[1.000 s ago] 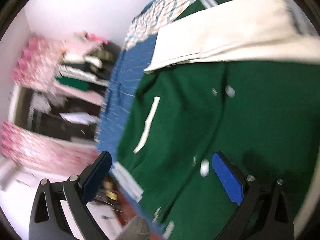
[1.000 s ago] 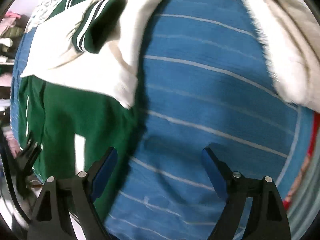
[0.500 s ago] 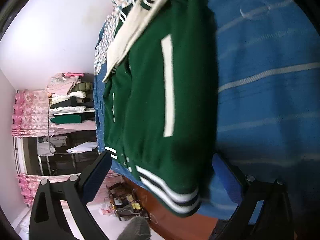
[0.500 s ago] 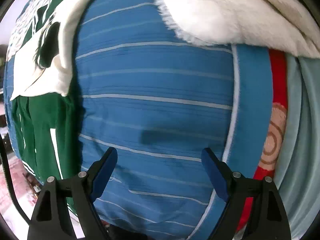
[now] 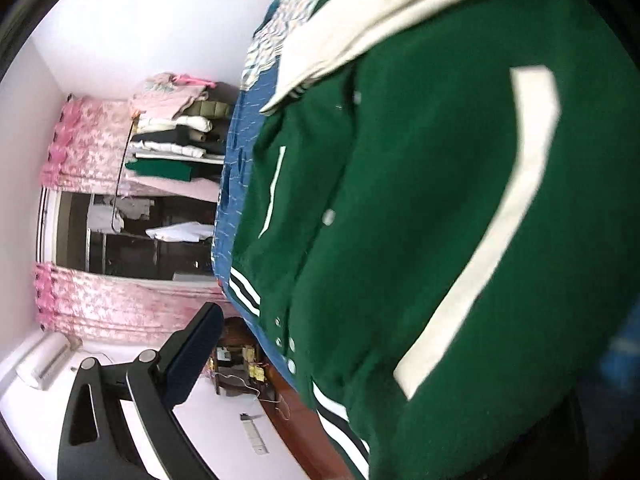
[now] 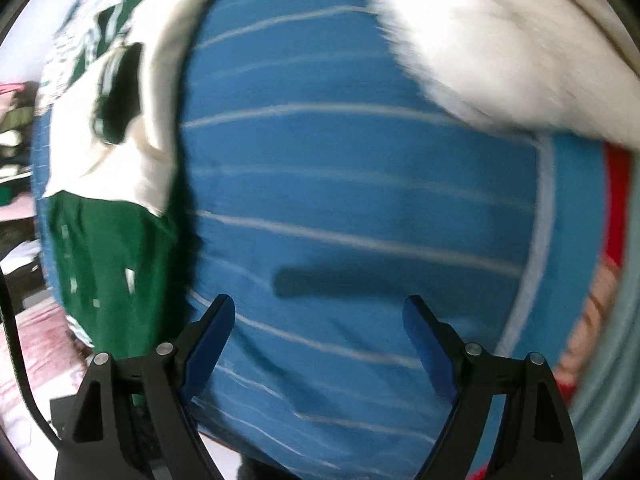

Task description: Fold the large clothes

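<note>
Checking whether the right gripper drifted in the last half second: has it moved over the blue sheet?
Yes. The right gripper swung back left: the blue sheet's pale border sits further right in view.

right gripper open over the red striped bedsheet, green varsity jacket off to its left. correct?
One error: the bedsheet is blue with thin white stripes, not red, as the right wrist view shows. The rest holds: the right gripper is open above it, and the green varsity jacket lies to its left.
</note>
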The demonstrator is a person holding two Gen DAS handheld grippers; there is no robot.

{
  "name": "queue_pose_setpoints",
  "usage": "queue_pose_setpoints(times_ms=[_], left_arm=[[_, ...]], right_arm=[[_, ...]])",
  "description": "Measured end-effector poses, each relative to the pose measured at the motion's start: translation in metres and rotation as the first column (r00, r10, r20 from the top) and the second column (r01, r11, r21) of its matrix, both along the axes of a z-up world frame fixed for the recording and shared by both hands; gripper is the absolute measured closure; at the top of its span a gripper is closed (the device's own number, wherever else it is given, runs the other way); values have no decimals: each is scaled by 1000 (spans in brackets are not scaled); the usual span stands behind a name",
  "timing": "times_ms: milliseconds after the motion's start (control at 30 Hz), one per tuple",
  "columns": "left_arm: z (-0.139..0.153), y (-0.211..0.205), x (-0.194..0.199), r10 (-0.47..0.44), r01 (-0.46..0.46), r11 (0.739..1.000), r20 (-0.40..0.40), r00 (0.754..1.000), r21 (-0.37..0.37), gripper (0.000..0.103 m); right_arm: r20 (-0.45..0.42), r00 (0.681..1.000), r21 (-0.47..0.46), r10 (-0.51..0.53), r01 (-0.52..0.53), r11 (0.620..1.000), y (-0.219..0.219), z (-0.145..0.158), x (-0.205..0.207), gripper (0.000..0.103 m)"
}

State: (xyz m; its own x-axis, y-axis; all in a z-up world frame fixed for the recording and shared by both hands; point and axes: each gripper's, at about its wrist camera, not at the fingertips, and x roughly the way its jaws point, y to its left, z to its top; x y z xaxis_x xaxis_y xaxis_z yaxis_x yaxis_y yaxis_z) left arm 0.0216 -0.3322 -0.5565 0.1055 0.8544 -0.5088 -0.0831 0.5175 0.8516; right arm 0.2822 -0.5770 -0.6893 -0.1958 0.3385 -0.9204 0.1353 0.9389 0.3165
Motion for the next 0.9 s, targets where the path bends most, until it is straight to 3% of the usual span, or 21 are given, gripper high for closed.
queue_pose_setpoints(times_ms=[67,100,133,233,300,467,533,567,600,633,700,800,900], left_arm=[[7,5,0,25,-24,998,16,1000,-52,4],[8,5,-2,32,-30,996,20,999,-80,15],[12,6,-3,35,-31,993,31,999,-115,34],[21,1,-10,21,-12,978,41,999,-210,77],[23,-8,-12,-1,9,976,39,999,-219,84],[30,-2,-8,-10,14,968,19,1000,-249,86],[36,4,-6,3,4,963,25,1000,-271,86],[39,7,-5,9,-1,959,28,1000,-283,86],[43,11,-4,16,-5,956,35,999,-294,86],[48,17,-3,23,-9,948,41,999,-317,86],[56,24,-3,29,-11,936,44,999,-353,86],[73,39,-5,42,-14,910,58,997,-415,86],[101,72,-6,71,-23,863,78,994,-504,84]], right_arm=[[39,999,83,15,-18,996,14,-5,17,16],[59,998,133,10,-18,991,20,-7,26,16],[77,997,189,-1,-13,982,22,-9,37,16],[111,992,346,-57,15,938,37,-16,64,16],[122,988,437,-100,37,899,43,-22,85,16],[12,982,620,-191,142,772,73,-64,129,16],[-19,981,625,-194,163,763,92,-67,138,19],[-15,980,615,-198,165,771,103,-70,140,27],[-6,980,571,-197,165,804,112,-68,142,56],[-7,981,547,-194,166,820,118,-67,142,71],[-6,978,527,-209,181,830,123,-57,141,82],[29,976,515,-217,171,840,131,-10,147,85],[98,978,490,-185,114,864,156,47,155,85]])
